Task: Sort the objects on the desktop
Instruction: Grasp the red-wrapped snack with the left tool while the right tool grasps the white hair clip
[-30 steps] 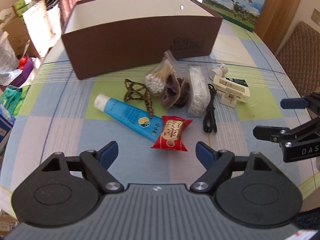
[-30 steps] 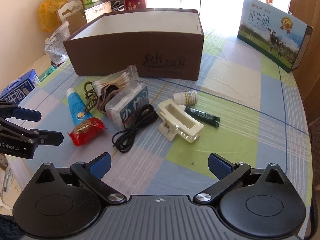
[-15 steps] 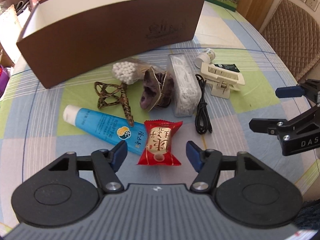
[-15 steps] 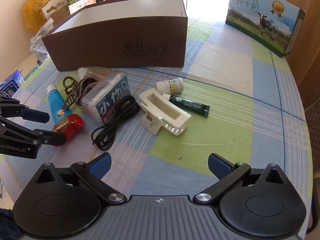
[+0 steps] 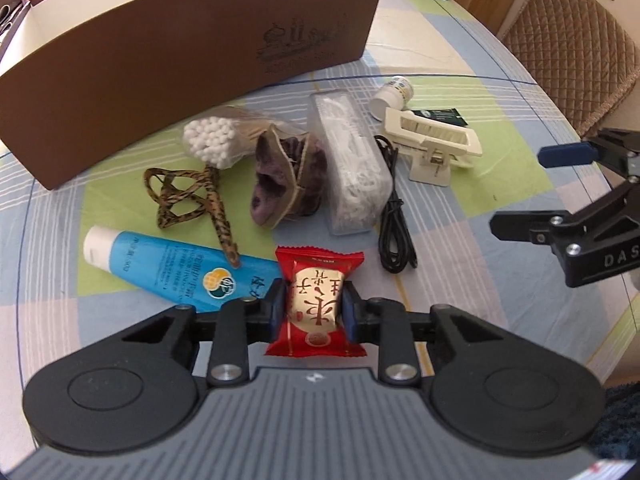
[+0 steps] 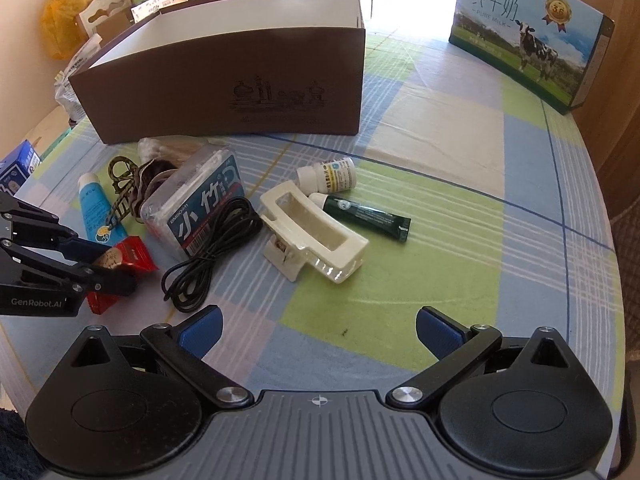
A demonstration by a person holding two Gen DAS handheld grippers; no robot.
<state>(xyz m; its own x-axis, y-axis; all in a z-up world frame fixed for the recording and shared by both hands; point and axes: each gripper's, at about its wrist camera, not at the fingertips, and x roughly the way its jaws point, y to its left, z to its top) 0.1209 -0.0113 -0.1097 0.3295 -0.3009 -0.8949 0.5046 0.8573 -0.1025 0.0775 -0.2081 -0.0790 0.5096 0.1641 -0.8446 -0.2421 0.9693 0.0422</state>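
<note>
My left gripper (image 5: 314, 311) has its fingers (image 5: 277, 307) closed on the red snack packet (image 5: 316, 304), one blue pad pressed to each long side. The packet lies flat on the checked worktop (image 5: 460, 216) at the near edge of the clutter, its long axis running straight away from me toward the brown box (image 5: 192, 60), one crimped end pointing at the box and the other back at my wrist. Its left side touches the tail of the blue tube (image 5: 176, 266), which lies slantwise with its white cap up and to the left. A coiled black cable (image 5: 394, 216) sits just to the packet's right, apart from it.

My right gripper (image 6: 318, 330) hangs over bare cloth with its fingers (image 6: 200, 330) spread wide and nothing between them. Ahead of it lies the cream clip (image 6: 316, 236), long axis slanting from upper left to lower right, with the green tube (image 6: 366, 216) just beyond.
</note>
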